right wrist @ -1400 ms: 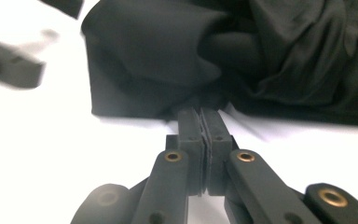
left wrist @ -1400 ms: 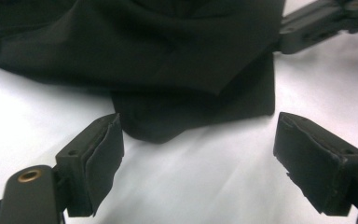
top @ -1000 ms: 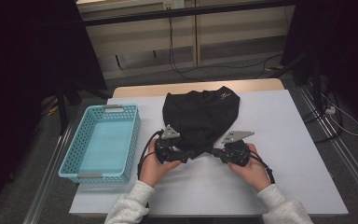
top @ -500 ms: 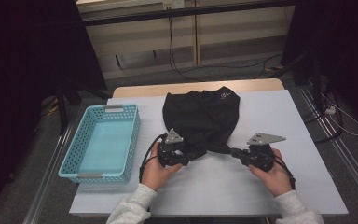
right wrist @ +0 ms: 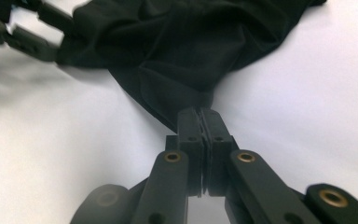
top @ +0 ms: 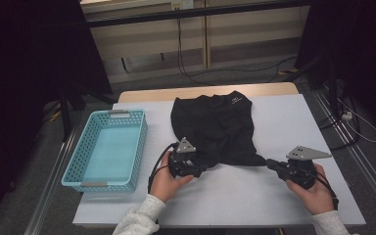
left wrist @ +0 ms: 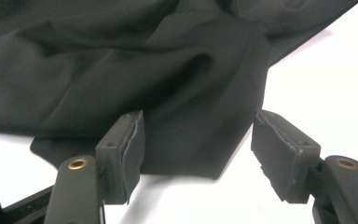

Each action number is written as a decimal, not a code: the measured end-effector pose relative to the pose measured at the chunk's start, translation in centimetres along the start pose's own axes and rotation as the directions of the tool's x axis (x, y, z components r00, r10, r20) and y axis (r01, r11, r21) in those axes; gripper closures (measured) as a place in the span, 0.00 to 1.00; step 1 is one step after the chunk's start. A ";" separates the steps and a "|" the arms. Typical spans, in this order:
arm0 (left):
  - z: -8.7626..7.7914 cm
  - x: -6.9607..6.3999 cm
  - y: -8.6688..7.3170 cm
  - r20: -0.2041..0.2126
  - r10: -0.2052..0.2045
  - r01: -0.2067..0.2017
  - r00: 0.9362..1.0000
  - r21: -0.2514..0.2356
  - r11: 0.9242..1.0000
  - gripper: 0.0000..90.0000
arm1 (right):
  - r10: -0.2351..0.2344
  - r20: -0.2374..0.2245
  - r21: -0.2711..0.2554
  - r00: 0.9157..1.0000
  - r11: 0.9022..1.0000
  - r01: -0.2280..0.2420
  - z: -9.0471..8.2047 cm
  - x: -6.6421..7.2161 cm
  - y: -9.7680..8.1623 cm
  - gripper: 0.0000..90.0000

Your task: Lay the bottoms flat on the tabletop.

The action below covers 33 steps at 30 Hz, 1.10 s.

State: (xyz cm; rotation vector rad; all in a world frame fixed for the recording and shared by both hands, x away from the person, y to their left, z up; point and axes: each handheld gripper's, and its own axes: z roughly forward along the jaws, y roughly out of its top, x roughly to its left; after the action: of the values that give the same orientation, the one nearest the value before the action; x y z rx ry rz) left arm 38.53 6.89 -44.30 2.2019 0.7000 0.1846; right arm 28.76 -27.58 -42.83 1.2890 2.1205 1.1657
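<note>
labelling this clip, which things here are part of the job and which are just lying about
In the job:
- black shirt
- right tongs, shut on a corner of the shirt
- left tongs, open, jaws either side of the shirt's edge after just moving

Lying about:
- blue basket, nothing in it
- table

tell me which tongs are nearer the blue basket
Left. The left tongs sit just right of the basket, at the black shirt; the right tongs are farther right.
</note>
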 end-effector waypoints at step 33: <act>1.5 0.0 0.1 0.007 -0.028 0.028 1.000 0.044 0.999 0.59 | -0.113 -0.004 0.062 0.994 0.992 0.113 3.5 1.9 0.4 0.71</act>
State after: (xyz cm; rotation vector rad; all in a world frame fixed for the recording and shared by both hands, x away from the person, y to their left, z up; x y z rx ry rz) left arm 39.06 5.84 -45.19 2.2324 0.7370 0.1480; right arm 30.43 -24.27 -44.36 1.1781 2.2154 1.0617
